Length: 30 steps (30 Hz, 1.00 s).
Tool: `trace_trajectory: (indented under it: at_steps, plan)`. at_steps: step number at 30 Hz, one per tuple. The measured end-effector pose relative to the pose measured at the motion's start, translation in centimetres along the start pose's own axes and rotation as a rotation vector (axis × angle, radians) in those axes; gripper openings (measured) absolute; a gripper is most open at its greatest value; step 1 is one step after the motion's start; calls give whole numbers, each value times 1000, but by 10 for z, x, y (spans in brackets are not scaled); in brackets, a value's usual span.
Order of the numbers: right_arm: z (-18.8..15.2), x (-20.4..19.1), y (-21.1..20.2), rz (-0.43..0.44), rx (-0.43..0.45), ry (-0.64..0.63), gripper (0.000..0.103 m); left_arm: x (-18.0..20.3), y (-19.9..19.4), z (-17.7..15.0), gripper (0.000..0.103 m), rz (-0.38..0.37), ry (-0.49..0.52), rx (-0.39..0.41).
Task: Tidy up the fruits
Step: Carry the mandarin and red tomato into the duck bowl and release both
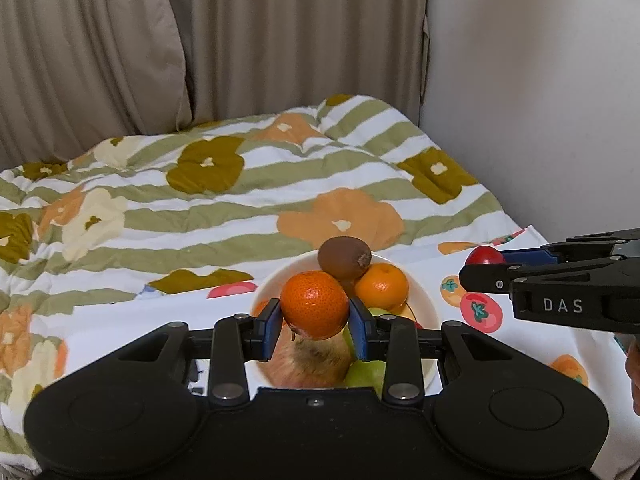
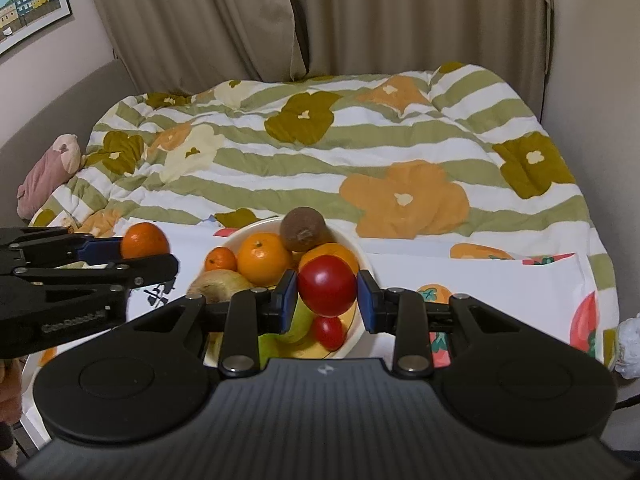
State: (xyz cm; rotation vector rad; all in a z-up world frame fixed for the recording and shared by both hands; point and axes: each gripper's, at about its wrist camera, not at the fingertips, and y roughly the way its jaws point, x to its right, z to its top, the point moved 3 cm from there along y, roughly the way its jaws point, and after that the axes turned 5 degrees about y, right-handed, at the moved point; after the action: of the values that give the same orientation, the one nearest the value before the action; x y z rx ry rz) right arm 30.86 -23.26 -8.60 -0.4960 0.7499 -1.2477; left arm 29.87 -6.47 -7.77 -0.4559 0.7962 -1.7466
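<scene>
My left gripper (image 1: 315,320) is shut on a tangerine (image 1: 314,305) and holds it above the near side of a white bowl (image 1: 425,300). The bowl holds a kiwi (image 1: 345,257), an orange (image 1: 381,286), a pale apple (image 1: 310,362) and green fruit (image 1: 366,372). My right gripper (image 2: 327,294) is shut on a red tomato (image 2: 327,285) above the same bowl (image 2: 362,258). In the right wrist view the bowl also holds a kiwi (image 2: 303,228), an orange (image 2: 264,258), a small tangerine (image 2: 220,259) and a small red tomato (image 2: 329,332).
The bowl stands on a white fruit-print cloth (image 2: 500,280). Behind it lies a bed with a striped flower quilt (image 2: 320,152), curtains and a wall. A pink plush toy (image 2: 48,172) lies at the bed's left edge. A white crumpled thing (image 2: 628,344) sits at far right.
</scene>
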Motion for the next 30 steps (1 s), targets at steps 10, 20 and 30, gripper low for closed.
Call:
trace_trajectory:
  at_steps: [10, 20, 30]
  plan:
    - [1, 21, 38, 19, -67, 1, 47, 19, 59, 11, 39, -18, 38, -69]
    - [4, 38, 62, 23, -107, 9, 47, 30, 92, 11, 39, -2, 95, -120]
    - [8, 44, 69, 27, -120, -3, 47, 29, 78, 12, 83, 16, 106, -67]
